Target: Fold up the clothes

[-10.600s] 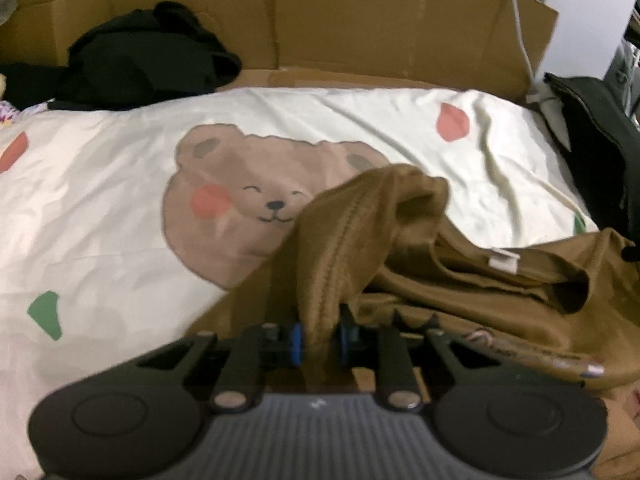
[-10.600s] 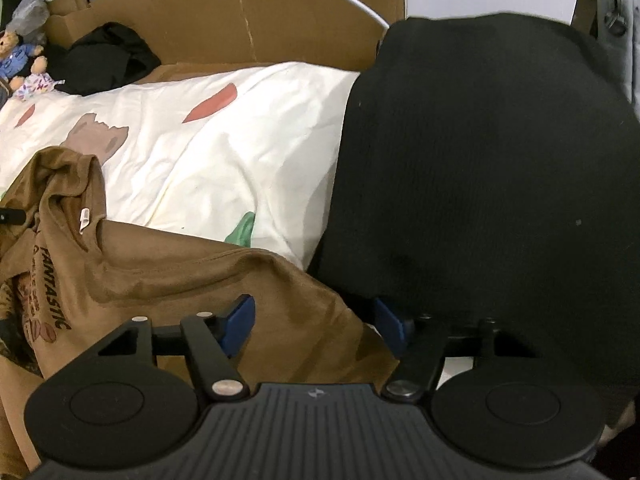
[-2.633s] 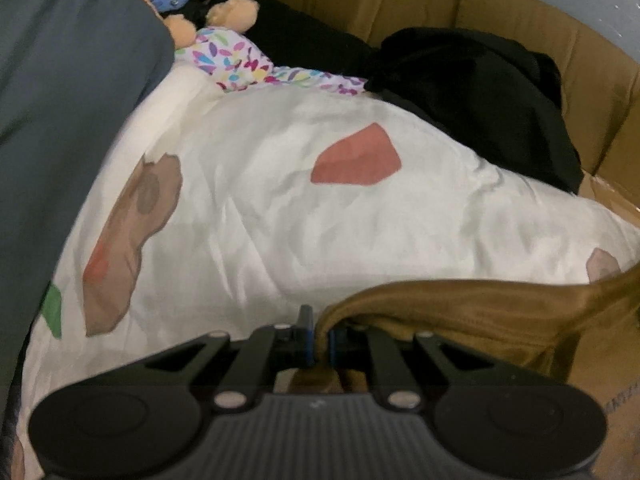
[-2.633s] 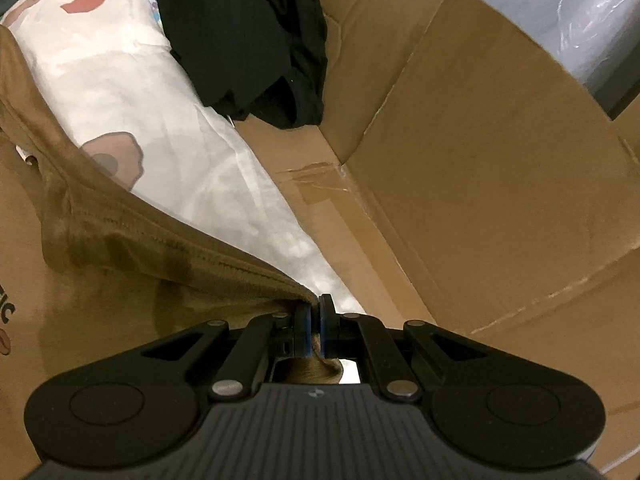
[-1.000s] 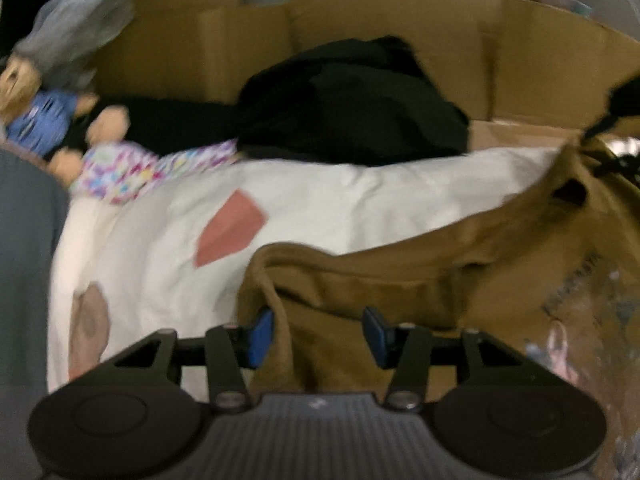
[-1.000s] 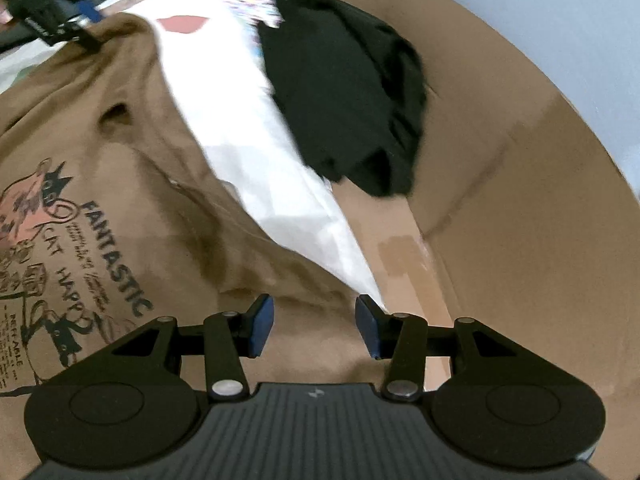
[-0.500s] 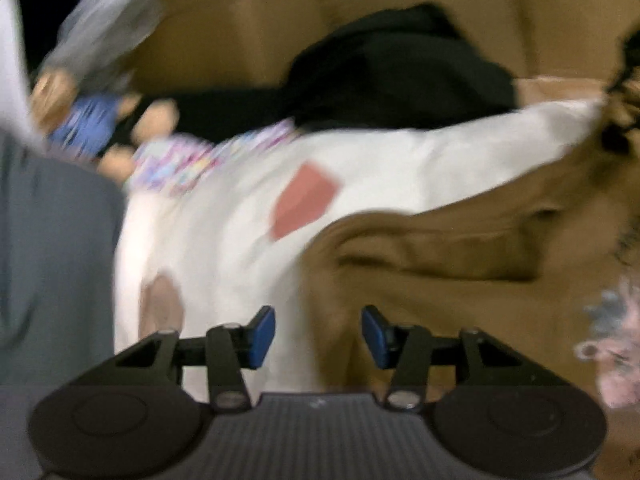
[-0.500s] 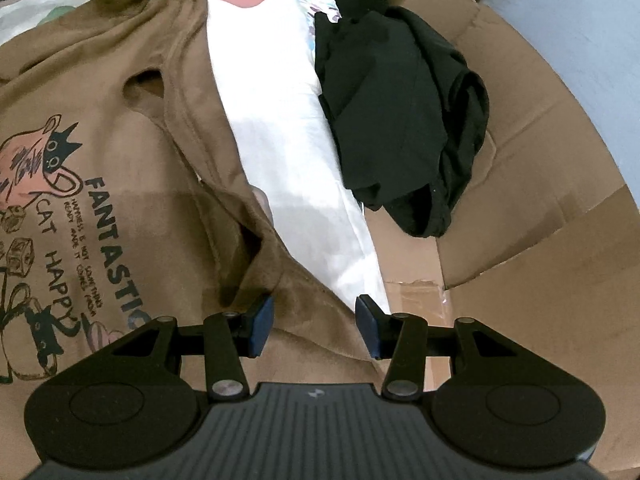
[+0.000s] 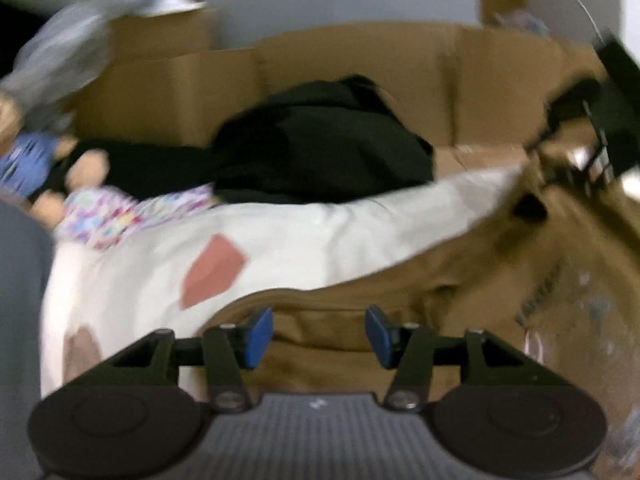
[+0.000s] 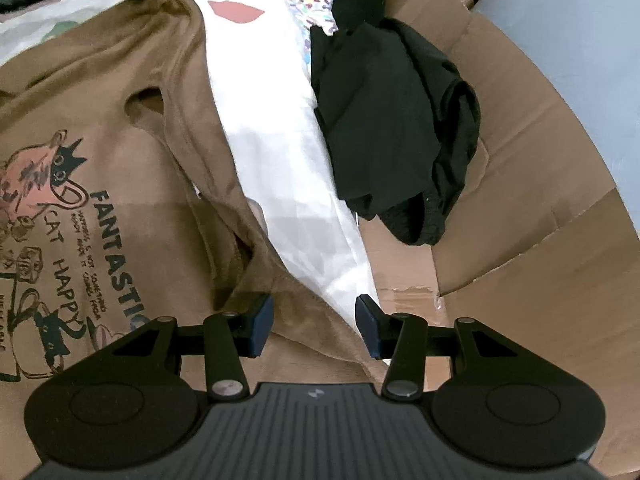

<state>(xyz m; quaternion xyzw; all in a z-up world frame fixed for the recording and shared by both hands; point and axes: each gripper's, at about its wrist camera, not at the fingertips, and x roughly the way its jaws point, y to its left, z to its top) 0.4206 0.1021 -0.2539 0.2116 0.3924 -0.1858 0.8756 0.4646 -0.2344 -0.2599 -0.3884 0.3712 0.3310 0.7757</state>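
Fabric fills most of what we see: a brown T-shirt (image 10: 104,128) with a cartoon cat print and dark lettering, spread face up on a white quilt (image 10: 280,152) that has red and brown patches. We judge the shirt to be light, soft and limp, likely to sag and crease wherever it is not supported. It should not slip much, and nothing about it is fragile. The best holds, in our judgement, are the hemmed edges and the shoulder seams, where the cloth is doubled and pinches firmly.

We see the left claw (image 9: 319,330) about half open, its jaws opening further, with a folded brown edge lying between the blue pads; the pads do not press on it. The view here is blurred.

We see the right claw (image 10: 315,326) also about half open, poised over the shirt's edge where it meets the quilt. Cloth lies under and between the pads, but they do not clamp it.

Ahead of both claws lies a black garment (image 10: 392,120) on cardboard (image 10: 540,208), and beyond the left claw's left pad, a soft doll (image 9: 48,168).
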